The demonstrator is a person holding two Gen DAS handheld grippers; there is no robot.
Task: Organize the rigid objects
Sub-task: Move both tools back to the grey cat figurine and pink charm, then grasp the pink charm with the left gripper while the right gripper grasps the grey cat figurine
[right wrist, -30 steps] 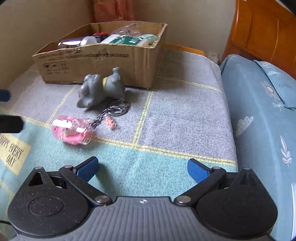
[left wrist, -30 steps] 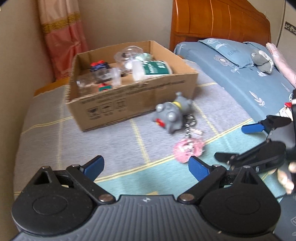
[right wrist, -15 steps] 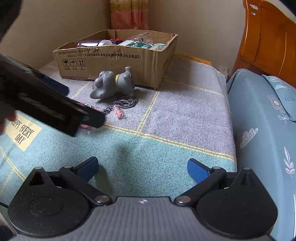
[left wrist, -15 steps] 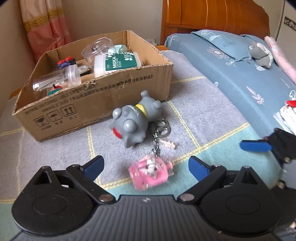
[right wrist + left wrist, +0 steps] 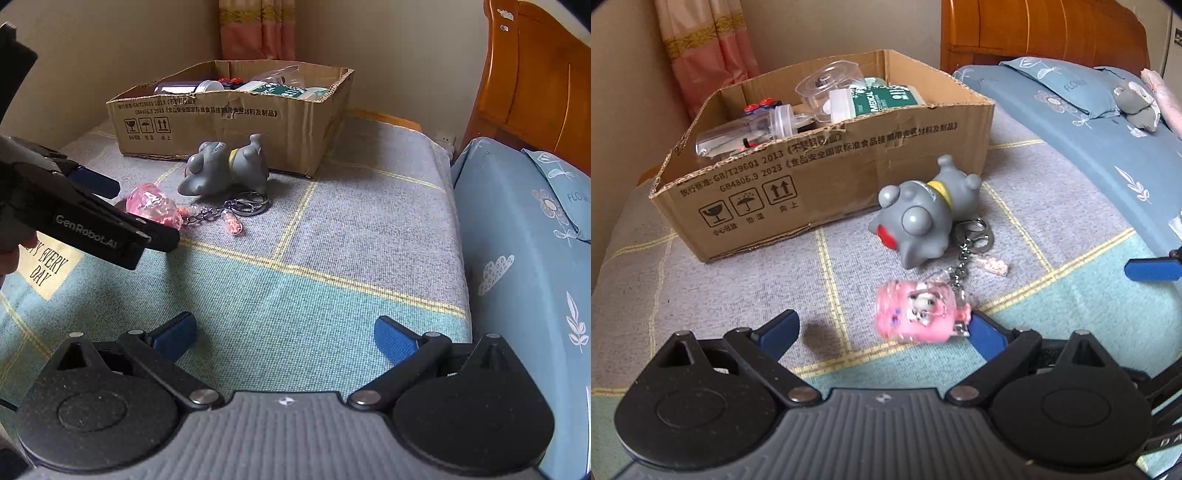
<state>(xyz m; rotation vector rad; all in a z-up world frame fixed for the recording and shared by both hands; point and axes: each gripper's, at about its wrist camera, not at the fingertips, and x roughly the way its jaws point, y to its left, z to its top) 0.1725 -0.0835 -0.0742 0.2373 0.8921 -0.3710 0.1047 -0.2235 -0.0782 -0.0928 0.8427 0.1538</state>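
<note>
The pink keychain charm [image 5: 918, 312] is flanked by the left gripper [image 5: 882, 328], jaws just narrowing, unclenched — the grey toy [image 5: 919, 214] and cardboard box [image 5: 827, 177] are seen beyond.

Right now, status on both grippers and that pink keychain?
Left gripper open, jaws just closing, pink keychain between, ungripped. Right gripper open, empty. Grey toy touching its ring; cardboard box behind.

Soft daylight, fisheye-warped edges, slight blur
</note>
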